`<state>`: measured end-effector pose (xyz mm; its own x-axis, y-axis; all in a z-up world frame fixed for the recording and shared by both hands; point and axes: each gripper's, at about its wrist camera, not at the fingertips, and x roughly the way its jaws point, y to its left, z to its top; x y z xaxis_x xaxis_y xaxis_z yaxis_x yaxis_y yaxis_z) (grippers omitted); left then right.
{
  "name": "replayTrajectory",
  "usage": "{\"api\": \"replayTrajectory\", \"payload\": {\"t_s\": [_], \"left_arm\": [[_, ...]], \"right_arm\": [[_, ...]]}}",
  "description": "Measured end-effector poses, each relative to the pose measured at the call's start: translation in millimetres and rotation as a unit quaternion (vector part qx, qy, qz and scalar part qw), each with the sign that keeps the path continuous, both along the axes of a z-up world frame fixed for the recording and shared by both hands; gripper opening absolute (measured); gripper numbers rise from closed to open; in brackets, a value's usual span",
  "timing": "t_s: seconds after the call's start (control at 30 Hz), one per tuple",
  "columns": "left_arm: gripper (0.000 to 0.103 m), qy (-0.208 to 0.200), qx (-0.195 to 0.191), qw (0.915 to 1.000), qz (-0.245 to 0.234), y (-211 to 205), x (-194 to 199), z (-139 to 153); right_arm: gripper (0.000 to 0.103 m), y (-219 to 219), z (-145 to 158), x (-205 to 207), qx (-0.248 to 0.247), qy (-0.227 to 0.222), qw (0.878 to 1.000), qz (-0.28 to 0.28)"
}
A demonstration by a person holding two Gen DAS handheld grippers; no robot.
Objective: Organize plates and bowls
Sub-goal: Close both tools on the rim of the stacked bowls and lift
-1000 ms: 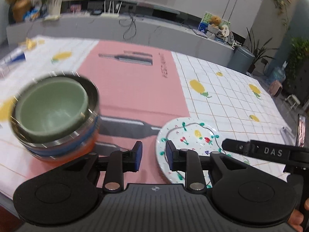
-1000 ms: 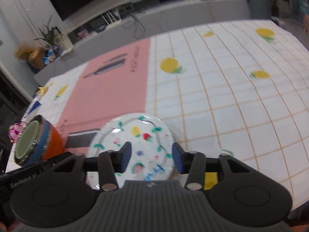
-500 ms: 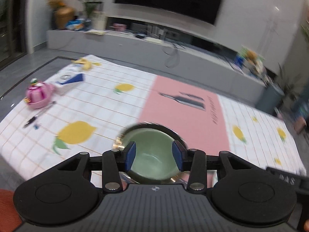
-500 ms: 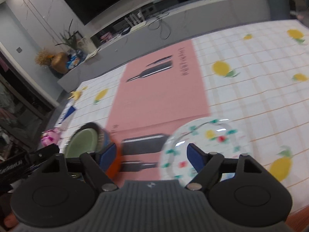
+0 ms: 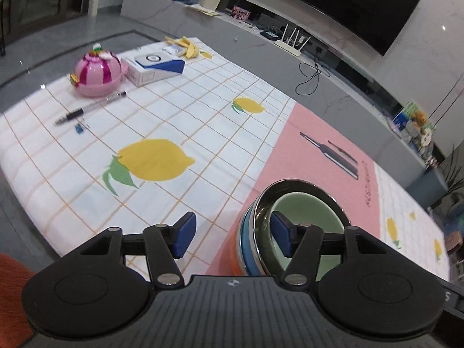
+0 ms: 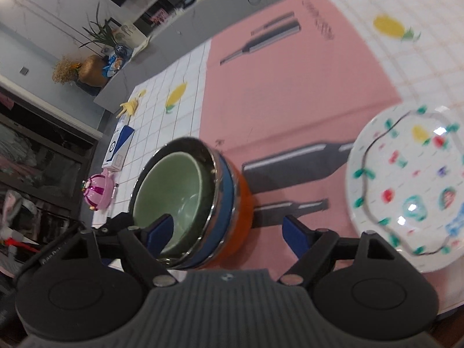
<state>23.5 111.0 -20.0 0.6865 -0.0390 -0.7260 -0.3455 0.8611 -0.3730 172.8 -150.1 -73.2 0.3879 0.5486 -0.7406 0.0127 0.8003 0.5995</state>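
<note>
- We are over a table under a white checked cloth (image 5: 179,121) printed with lemons, with a pink mat (image 6: 290,92) laid across its middle; a long grey counter (image 5: 290,66) and a dark screen (image 5: 333,3) run behind.
- Only the left view gives us the far end of the cloth clearly: a pink toy (image 5: 97,74), a white-and-blue box (image 5: 156,68), a pen (image 5: 90,108) and some yellow peel (image 5: 188,48).
- Only the right view gives us the plate (image 6: 406,185), white with coloured spots, lying on the pink mat to the right of the bowls and apart from them.
- Both views show the bowl stack (image 6: 191,203) on the mat: a green bowl (image 5: 307,214) nested in a steel one, above blue and orange ones.
- Our left gripper (image 5: 232,235) is opening, jaws wide; the stack's near rim lies between the pads, the right pad over the green bowl, nothing gripped.
- Our right gripper (image 6: 226,232) is also opening, spread wide around the stack's right side, left pad over the green bowl; whether it touches, we cannot tell.
</note>
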Motion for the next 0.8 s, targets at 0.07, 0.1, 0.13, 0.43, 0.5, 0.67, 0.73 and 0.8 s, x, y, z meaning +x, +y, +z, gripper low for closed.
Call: {"api": "replayTrajectory", "payload": {"t_s": [0.07, 0.1, 0.13, 0.43, 0.5, 0.67, 0.73, 0.8], "left_arm": [[0.070, 0.002, -0.018, 0.9998, 0.000, 3, 4, -5], [0.070, 0.002, -0.023, 0.9997, -0.003, 3, 5, -7], [0.070, 0.002, -0.027, 0.9996, -0.006, 3, 8, -9], [0.064, 0.029, -0.070, 0.9968, -0.027, 1, 24, -33], [0.060, 0.037, -0.077, 0.9960, -0.025, 2, 26, -37], [0.047, 0.039, -0.099, 0.9940, -0.025, 4, 28, -40], [0.045, 0.041, -0.095, 0.9944, -0.025, 3, 28, -40], [0.044, 0.041, -0.085, 0.9951, -0.029, 1, 28, -39]], "right_arm": [[0.081, 3, -6, 5, 0.005, 0.010, 1.000, -0.005], [0.081, 4, -8, 7, 0.004, 0.013, 1.000, -0.009], [0.081, 6, -10, 10, 0.004, 0.015, 1.000, -0.013], [0.078, 14, -22, 25, 0.013, 0.029, 0.999, -0.013], [0.075, 14, -25, 27, 0.016, 0.030, 0.999, -0.011], [0.067, 11, -28, 30, 0.027, 0.034, 0.999, -0.007], [0.060, 9, -30, 31, 0.035, 0.037, 0.999, -0.007], [0.054, 9, -33, 31, 0.037, 0.042, 0.998, -0.009]]}}
